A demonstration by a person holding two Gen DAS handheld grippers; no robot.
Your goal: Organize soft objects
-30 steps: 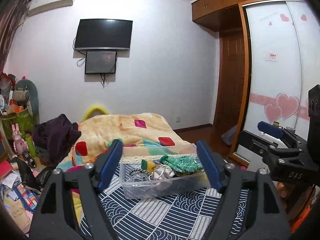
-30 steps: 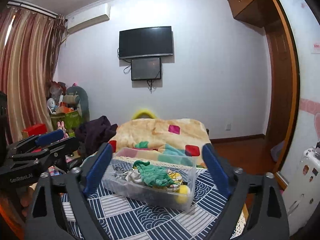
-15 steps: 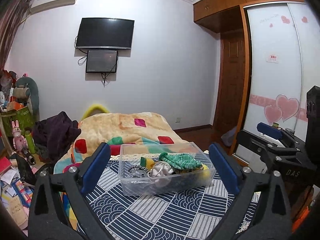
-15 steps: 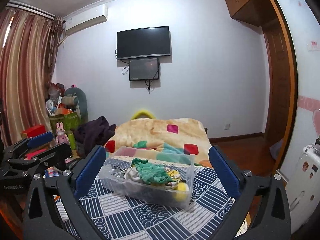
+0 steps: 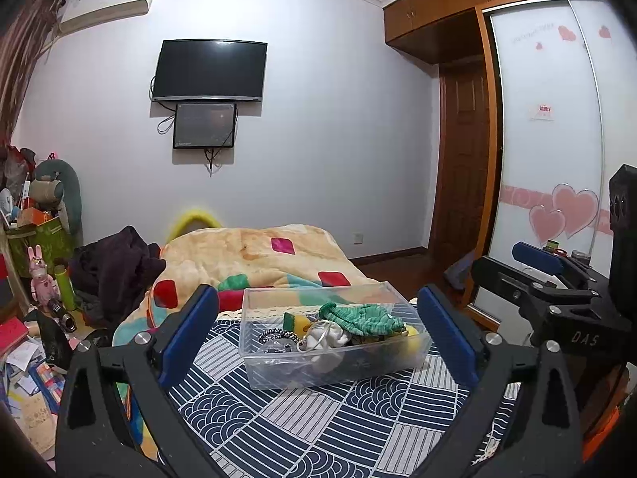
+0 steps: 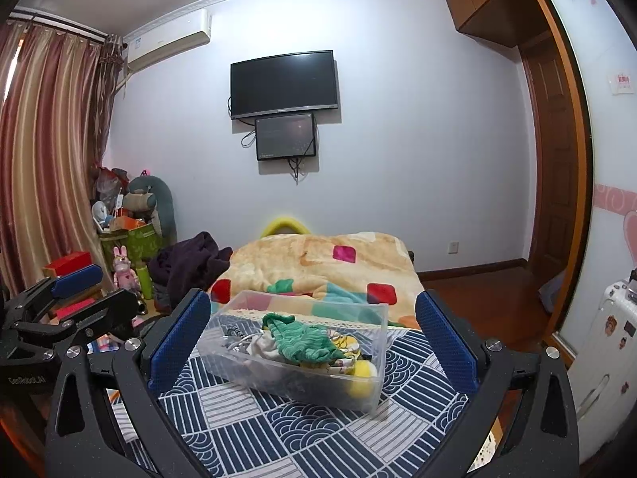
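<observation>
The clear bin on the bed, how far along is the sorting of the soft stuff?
Looks mostly done: the clear bin on the patterned bedspread already holds a green knit piece, a white cloth and something yellow. Nothing is in hand; the left claw and right claw are both open and empty. No loose soft items show on the bedspread beside it.

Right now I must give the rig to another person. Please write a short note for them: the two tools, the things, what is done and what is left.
Left tool: open wide, holds nothing.
Right tool: open wide, holds nothing.
Both point at the clear plastic box, which sits on the blue patterned cover of the bed; neither touches it.
In the box: a green knitted piece on top, a white cloth, a yellow ball and some small dark items that I cannot name.
Done: the soft things near the tools lie in the box.
Left: check for loose soft things out of view; the dark clothes pile may or may not belong to the job.
</observation>
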